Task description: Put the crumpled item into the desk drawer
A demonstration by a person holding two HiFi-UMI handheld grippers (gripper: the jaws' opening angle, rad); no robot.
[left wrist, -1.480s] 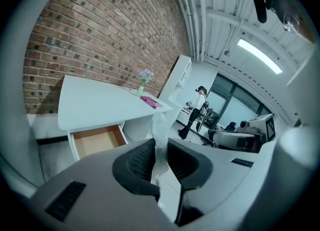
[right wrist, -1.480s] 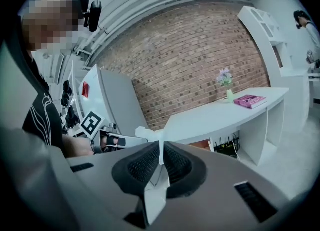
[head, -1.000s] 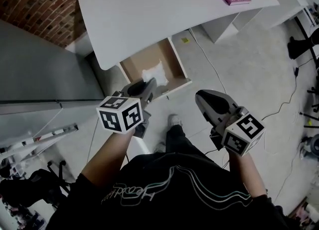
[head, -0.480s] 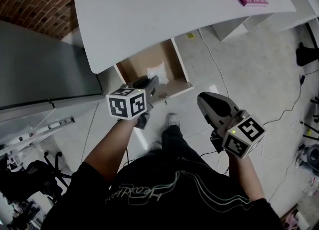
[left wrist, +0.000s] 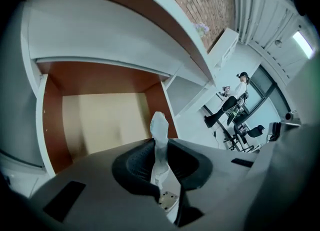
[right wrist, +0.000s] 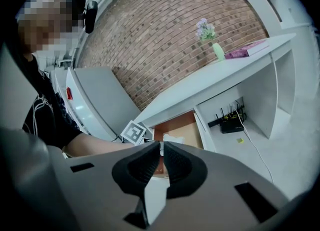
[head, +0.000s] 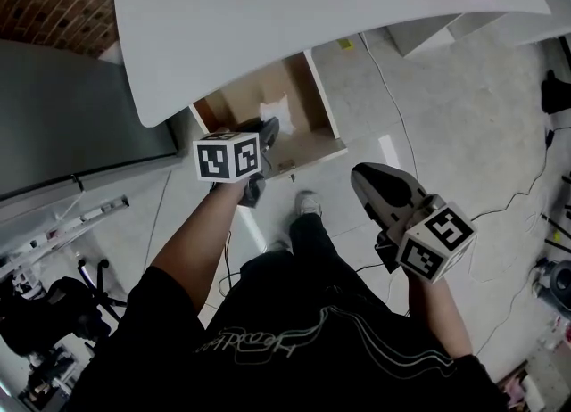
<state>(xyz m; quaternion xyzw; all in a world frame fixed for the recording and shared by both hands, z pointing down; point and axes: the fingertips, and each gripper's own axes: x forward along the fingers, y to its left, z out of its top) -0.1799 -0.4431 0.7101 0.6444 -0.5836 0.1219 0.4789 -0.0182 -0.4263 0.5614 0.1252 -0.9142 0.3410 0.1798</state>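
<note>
The left tongs stay clamped on the wad, its free end poking past the tips. The right tongs are closed on nothing, at lower right in the head view. Over the last second the left tongs have dropped to the drawer front, so the wad hangs over its bare floor, seemingly ready for release. The bench edge overhangs the drawer's back, and the side walls leave ample room.
</note>
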